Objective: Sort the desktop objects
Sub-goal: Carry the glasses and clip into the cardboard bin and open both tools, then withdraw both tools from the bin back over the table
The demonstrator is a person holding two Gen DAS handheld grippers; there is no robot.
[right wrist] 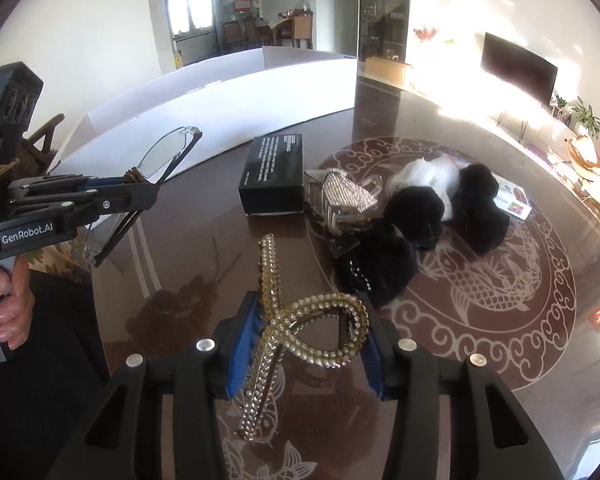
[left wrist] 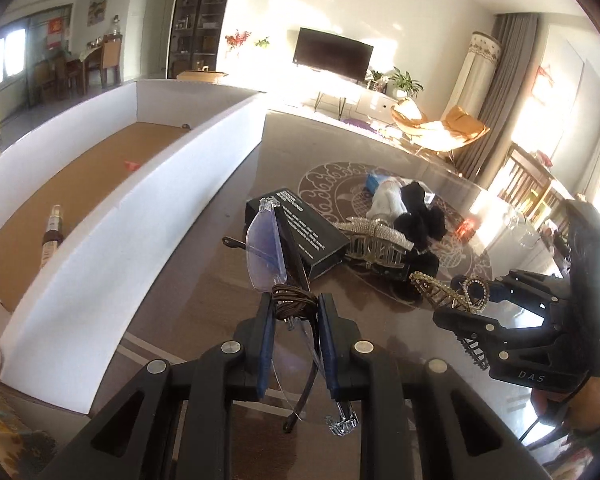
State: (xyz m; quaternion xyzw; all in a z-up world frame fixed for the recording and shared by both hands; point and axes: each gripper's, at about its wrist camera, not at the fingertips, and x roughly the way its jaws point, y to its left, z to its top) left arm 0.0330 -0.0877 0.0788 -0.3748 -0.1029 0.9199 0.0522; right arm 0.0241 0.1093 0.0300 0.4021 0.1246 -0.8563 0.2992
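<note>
Our left gripper [left wrist: 296,312] is clenched on a pair of rimless glasses [left wrist: 266,248], held clear above the table [left wrist: 188,300], lenses rising ahead of the fingers. Our right gripper [right wrist: 310,332] clamps a gold rhinestone hair clip [right wrist: 320,320] between its blue pads [right wrist: 244,340]. Just beyond the right fingers we see a black box [right wrist: 274,172], a silver claw clip [right wrist: 344,196], and black and white furry items [right wrist: 452,204] bunched together. Left of the left gripper stands a white-walled box [left wrist: 112,236], a small bottle [left wrist: 52,236] lying inside.
</note>
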